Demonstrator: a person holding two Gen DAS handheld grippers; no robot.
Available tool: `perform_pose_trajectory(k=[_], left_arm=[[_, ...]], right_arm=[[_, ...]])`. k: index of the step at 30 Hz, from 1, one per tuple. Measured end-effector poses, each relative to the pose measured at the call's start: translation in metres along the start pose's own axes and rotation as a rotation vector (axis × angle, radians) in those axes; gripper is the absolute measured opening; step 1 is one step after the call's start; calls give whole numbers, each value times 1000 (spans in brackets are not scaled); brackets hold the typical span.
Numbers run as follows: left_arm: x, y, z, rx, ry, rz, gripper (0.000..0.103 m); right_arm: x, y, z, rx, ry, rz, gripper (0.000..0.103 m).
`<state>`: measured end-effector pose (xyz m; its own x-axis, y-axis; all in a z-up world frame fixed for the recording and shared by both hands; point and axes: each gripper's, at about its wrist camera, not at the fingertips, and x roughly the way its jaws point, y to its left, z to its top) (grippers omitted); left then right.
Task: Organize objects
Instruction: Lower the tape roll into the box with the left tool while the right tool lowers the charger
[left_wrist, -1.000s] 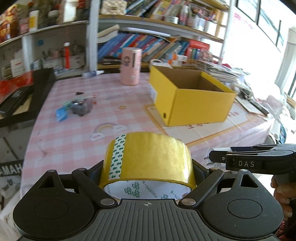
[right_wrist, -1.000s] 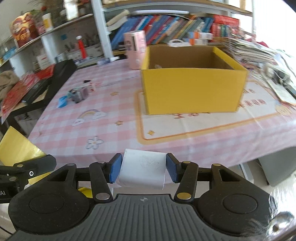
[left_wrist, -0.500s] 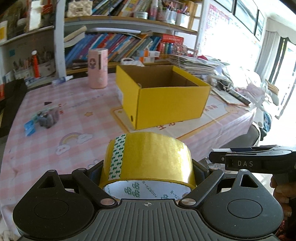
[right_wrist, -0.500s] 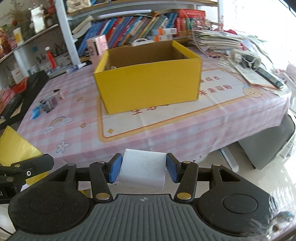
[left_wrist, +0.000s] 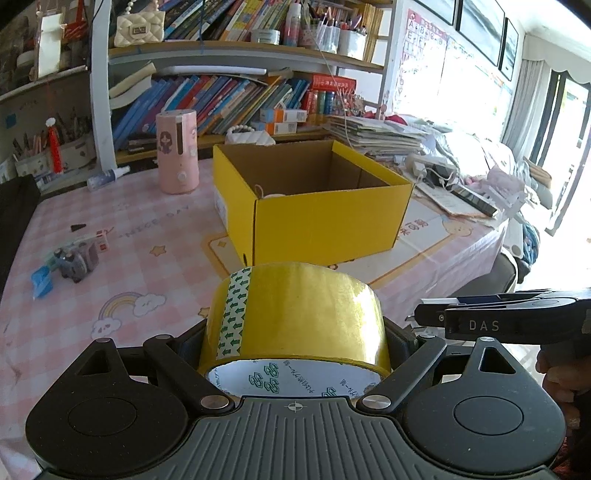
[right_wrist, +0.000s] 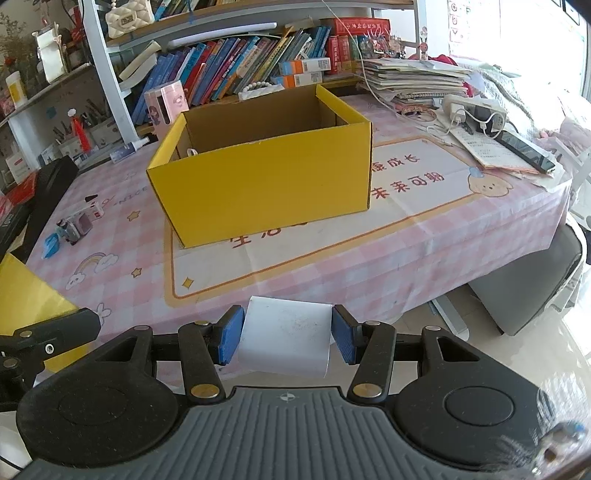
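My left claw (left_wrist: 295, 332) clamped on yellow tape roll (left_wrist: 295, 314), right claw (right_wrist: 287, 338) clamped on white block (right_wrist: 286, 341), both off the counter's (right_wrist: 369, 266) near edge, open yellow box (right_wrist: 266, 177) farther in.

A lived-in home study: crowded wooden bookshelves (left_wrist: 236, 96) fill the upper frame behind a pink checked cartoon tablecloth (left_wrist: 140, 258).

pink checked table (right_wrist: 332, 266), yellow box (right_wrist: 266, 184)
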<state>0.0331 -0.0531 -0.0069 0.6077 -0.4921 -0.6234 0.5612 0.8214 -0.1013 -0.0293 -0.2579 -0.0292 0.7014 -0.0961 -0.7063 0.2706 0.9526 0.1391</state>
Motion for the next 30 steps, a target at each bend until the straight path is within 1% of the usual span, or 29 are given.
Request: perform_pose_trajectory(k=[6, 23, 27, 30], left_arm=[[8, -3, 8, 7, -5, 0, 92], [34, -8, 36, 18, -40, 19, 92], [41, -9, 49, 21, -62, 26, 92], [47, -10, 63, 34, -92, 35, 92]], right_arm=[[3, -3, 5, -2, -1, 1, 49], [32, -18, 45, -23, -6, 18, 49], [39, -21, 60, -33, -23, 25, 49], [41, -25, 77, -45, -64, 32, 49]])
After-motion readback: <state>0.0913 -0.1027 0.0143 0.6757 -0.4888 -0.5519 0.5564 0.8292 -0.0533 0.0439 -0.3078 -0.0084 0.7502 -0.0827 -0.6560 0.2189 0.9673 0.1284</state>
